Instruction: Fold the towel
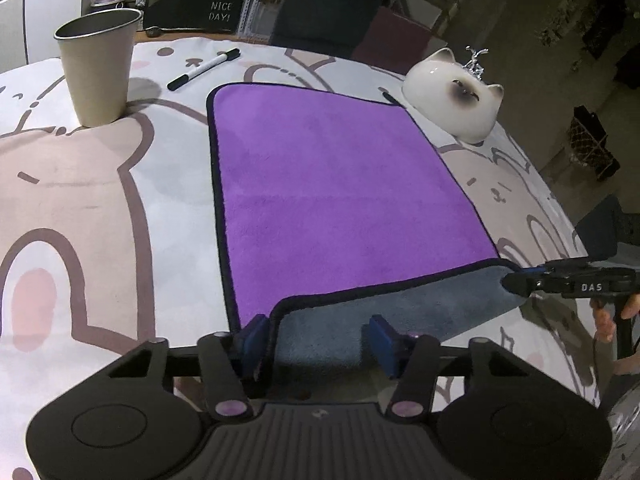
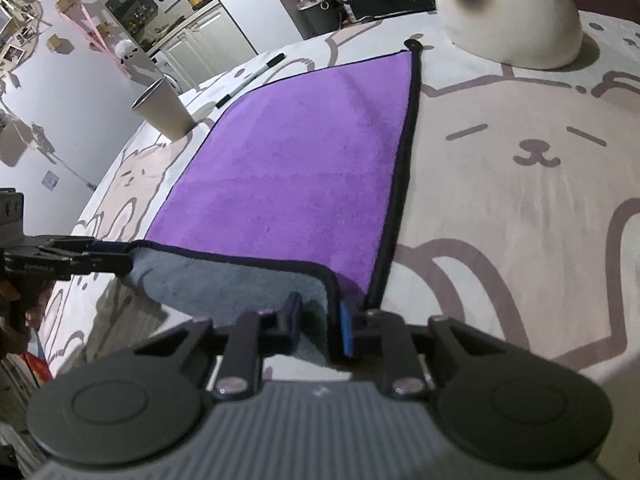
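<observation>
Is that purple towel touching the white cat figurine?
Apart. The right wrist view shows a strip of tablecloth between the towel and the cat figurine; the left wrist view shows the same gap.
</observation>
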Action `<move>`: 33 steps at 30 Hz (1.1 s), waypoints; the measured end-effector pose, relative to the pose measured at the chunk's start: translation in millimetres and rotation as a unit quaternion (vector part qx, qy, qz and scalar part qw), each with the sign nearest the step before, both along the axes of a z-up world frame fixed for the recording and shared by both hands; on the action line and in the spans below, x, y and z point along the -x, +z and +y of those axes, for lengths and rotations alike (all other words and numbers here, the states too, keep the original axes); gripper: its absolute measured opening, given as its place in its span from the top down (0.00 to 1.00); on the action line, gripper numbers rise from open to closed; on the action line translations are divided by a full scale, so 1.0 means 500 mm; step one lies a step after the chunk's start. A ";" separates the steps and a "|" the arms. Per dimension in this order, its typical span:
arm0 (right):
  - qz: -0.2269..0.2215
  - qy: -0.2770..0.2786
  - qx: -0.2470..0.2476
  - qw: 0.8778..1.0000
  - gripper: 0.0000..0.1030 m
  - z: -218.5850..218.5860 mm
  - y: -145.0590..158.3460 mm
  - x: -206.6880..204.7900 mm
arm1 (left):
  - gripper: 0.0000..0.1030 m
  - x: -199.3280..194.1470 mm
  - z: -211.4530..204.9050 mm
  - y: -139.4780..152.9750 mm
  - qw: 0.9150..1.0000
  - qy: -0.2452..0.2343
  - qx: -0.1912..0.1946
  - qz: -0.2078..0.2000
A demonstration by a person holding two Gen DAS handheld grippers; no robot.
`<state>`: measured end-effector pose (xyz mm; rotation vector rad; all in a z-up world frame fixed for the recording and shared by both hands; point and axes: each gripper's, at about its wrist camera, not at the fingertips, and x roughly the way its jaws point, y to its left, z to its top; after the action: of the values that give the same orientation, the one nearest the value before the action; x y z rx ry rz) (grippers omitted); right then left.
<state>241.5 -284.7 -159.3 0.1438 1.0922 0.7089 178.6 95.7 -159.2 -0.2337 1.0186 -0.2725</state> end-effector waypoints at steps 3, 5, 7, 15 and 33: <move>0.004 0.000 0.000 1.000 0.82 -0.002 0.001 -0.001 | 0.61 -0.006 0.008 -0.011 1.000 0.005 -0.005 0.011; 0.005 0.002 0.004 1.000 0.86 0.000 0.001 0.000 | 0.69 -0.006 0.016 -0.015 1.000 0.014 -0.004 0.019; 0.003 0.007 0.009 1.000 0.88 0.003 0.002 0.001 | 0.74 -0.004 0.023 -0.016 1.000 0.018 0.000 0.021; 0.002 0.008 0.021 1.000 0.94 0.012 0.001 0.002 | 0.92 -0.002 0.030 -0.021 0.999 0.030 -0.004 0.031; -0.025 -0.013 0.029 0.999 0.96 0.035 0.026 -0.012 | 0.96 -0.007 0.033 0.017 0.999 0.045 -0.006 -0.006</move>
<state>247.7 -267.1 -146.2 0.0894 1.0612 0.6535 181.9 112.0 -150.8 -0.2648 0.9946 -0.1861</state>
